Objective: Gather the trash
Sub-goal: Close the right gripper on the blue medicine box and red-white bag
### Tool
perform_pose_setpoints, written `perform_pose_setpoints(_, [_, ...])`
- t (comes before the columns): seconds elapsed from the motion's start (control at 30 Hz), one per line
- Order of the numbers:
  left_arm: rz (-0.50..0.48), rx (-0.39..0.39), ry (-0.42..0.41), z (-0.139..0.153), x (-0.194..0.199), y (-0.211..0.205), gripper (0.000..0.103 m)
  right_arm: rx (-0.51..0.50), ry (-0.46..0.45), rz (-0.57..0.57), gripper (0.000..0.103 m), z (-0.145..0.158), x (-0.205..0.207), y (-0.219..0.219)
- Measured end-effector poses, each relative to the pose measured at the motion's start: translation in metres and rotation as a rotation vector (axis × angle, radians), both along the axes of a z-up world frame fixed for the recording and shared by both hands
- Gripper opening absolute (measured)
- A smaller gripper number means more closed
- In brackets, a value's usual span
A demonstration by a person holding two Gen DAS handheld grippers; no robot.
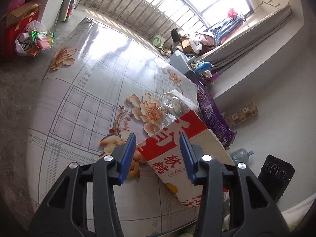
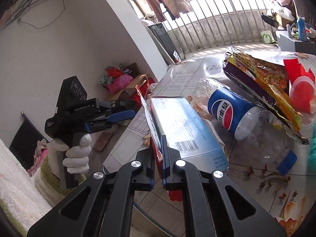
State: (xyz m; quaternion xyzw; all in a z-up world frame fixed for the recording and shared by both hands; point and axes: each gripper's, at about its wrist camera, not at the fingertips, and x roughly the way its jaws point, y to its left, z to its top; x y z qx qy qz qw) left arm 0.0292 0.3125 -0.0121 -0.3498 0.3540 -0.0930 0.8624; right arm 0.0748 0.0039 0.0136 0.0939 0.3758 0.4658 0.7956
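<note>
Right wrist view: the right gripper has its blue pads nearly together, pinching the torn red-and-white flap of a flattened carton, whose pale blue printed face with a barcode lies beside the right finger; the carton rests at the near edge of the table, which is covered in a glossy floral cloth; just beyond the carton lies a crushed Pepsi bottle on its side, its blue cap toward the near edge; behind the bottle lie a yellow-and-purple snack wrapper and a red plastic cup; off the table to the left, the left gripper is held in a white-gloved hand. Left wrist view: the left gripper stands wide open, its fingers apart on either side of the carton's red printed end, holding nothing; past the carton sit a clear crumpled bottle and a purple bag; on the floor at far left, a white trash bag holds wrappers.
</note>
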Motion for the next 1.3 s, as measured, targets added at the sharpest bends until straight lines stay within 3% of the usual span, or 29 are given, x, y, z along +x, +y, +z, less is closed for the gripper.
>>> perform_pose_setpoints(0.07, [-0.051, -0.072, -0.006, 0.005, -0.005, -0.009, 0.047, 0.010, 0.006, 0.023, 0.006, -0.002, -0.002, 0.002])
perform_pose_setpoints(0.13, [-0.109, -0.129, 0.001, 0.006, -0.010, -0.017, 0.059, 0.018, 0.002, 0.039, 0.006, -0.002, -0.006, 0.004])
perform_pose_setpoints(0.23, [-0.148, -0.169, 0.032, 0.005, -0.015, -0.034, 0.062, 0.007, -0.014, 0.067, 0.006, -0.004, -0.016, 0.011])
perform_pose_setpoints(0.33, [-0.154, -0.157, 0.054, 0.005, -0.018, -0.050, 0.063, -0.014, -0.042, 0.112, 0.006, -0.005, -0.032, 0.023])
perform_pose_setpoints(0.43, [-0.115, -0.084, 0.080, 0.008, -0.019, -0.059, 0.062, -0.042, -0.074, 0.139, 0.008, -0.006, -0.048, 0.030])
perform_pose_setpoints(0.47, [-0.095, -0.051, 0.092, 0.008, -0.019, -0.060, 0.061, -0.040, -0.077, 0.141, 0.010, -0.006, -0.051, 0.030])
perform_pose_setpoints(0.53, [-0.068, -0.001, 0.105, 0.008, -0.018, -0.060, 0.046, -0.039, -0.077, 0.130, 0.012, -0.003, -0.056, 0.025])
perform_pose_setpoints(0.6, [-0.055, 0.029, 0.113, 0.006, -0.016, -0.059, 0.038, -0.024, -0.073, 0.136, 0.025, 0.005, -0.056, 0.015])
perform_pose_setpoints(0.67, [-0.050, 0.027, 0.099, 0.007, -0.015, -0.057, 0.033, 0.023, -0.082, 0.129, 0.051, 0.016, -0.056, -0.005])
perform_pose_setpoints(0.8, [-0.062, 0.085, 0.068, 0.012, -0.018, -0.054, 0.015, 0.057, -0.072, 0.082, 0.056, 0.026, -0.042, -0.029])
perform_pose_setpoints(0.93, [-0.078, 0.156, 0.050, 0.016, -0.018, -0.058, 0.010, -0.038, -0.046, 0.057, 0.056, 0.017, -0.013, -0.012])
perform_pose_setpoints(1.1, [-0.099, 0.236, 0.014, 0.016, -0.018, -0.063, 0.007, -0.183, -0.051, 0.140, 0.057, 0.001, 0.007, 0.032])
perform_pose_setpoints(1.3, [-0.121, 0.249, -0.009, 0.010, -0.020, -0.057, 0.005, -0.320, -0.091, 0.225, 0.070, -0.002, 0.013, 0.062])
